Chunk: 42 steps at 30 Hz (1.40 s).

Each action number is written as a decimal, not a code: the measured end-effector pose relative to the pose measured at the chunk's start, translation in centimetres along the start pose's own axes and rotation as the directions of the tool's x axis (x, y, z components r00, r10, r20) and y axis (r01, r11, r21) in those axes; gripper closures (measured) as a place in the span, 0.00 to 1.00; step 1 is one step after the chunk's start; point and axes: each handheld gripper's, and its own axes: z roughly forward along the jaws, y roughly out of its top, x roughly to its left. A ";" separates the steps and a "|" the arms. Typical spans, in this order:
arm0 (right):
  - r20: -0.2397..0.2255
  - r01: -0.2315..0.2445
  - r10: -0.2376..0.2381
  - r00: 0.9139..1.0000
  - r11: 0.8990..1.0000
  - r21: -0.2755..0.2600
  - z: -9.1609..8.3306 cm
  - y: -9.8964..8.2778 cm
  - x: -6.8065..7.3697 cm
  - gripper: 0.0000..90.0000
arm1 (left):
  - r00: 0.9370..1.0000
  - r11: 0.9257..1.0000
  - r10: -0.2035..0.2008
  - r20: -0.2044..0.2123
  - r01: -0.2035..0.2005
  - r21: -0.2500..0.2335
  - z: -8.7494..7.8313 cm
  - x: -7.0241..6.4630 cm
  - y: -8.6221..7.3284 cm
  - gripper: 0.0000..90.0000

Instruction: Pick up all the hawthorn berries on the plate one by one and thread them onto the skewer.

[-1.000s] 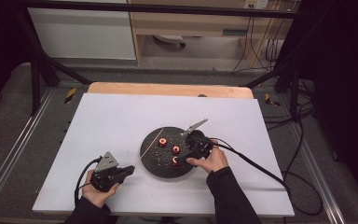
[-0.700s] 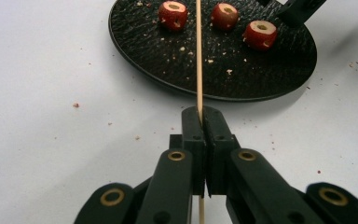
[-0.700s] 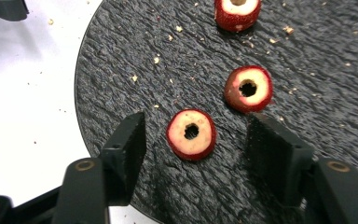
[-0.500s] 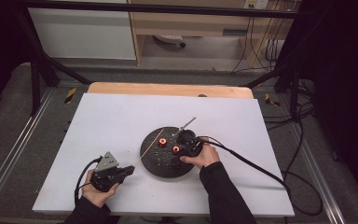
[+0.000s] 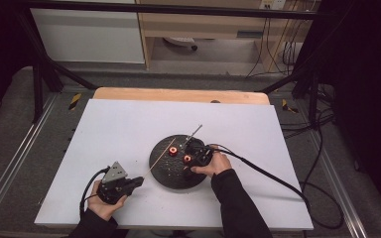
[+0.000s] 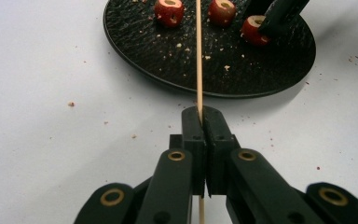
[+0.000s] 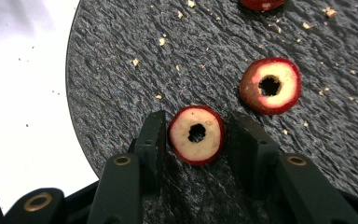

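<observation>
L fingers (image 6: 193,130) clamped on skewer (image 6: 198,56), R gripper (image 7: 196,140) closing round cored fruit (image 7: 196,134), gaps visible, plate (image 7: 121,93).

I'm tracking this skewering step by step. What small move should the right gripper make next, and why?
Probably finish closing on the fruit ring. The right gripper has just been closing, its jaws flank the ring on the plate but small gaps remain. The left gripper is shut on the skewer, which waits over the plate.

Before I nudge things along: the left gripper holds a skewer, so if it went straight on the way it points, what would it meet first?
Probably the black plate: the left gripper points at its near rim, with the skewer reaching over it between two cored red fruits. Height is unclear.
</observation>
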 end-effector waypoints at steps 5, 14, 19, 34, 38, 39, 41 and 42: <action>-0.002 0.018 -0.018 1.000 1.000 0.007 0.2 0.0 -0.1 0.67 | 1.000 1.000 0.002 -0.001 -0.002 0.002 0.0 0.0 0.0 0.98; 0.005 0.025 -0.025 1.000 1.000 0.004 0.2 -0.1 0.0 0.68 | 1.000 1.000 0.002 -0.001 -0.002 0.004 0.1 0.0 0.0 0.98; 0.001 0.010 -0.010 1.000 1.000 -0.017 -0.4 -0.1 0.0 0.68 | 1.000 1.000 0.002 -0.004 -0.002 0.001 0.1 0.0 0.0 0.98; -0.008 -0.087 0.086 0.996 0.983 -0.163 -3.5 -1.5 -0.1 0.68 | 1.000 1.000 0.002 -0.011 -0.002 -0.017 0.0 -0.3 0.0 0.98; -0.030 -0.126 0.123 0.992 0.962 -0.244 -4.1 -2.7 -0.4 0.68 | 1.000 1.000 0.004 -0.013 -0.004 -0.021 0.0 -0.4 0.1 0.98; -0.041 -0.139 0.133 0.990 0.952 -0.273 -4.2 -3.0 -0.4 0.68 | 1.000 1.000 0.003 -0.014 -0.003 -0.021 0.0 -0.4 0.1 0.98; -0.059 -0.161 0.149 0.987 0.932 -0.325 -4.4 -3.6 -0.5 0.68 | 1.000 1.000 0.004 -0.014 -0.004 -0.020 0.1 -0.5 0.1 0.98; -0.061 -0.164 0.152 0.987 0.923 -0.349 -4.5 -3.8 -0.5 0.68 | 1.000 1.000 0.003 -0.013 -0.003 -0.021 0.1 -0.6 0.1 0.98</action>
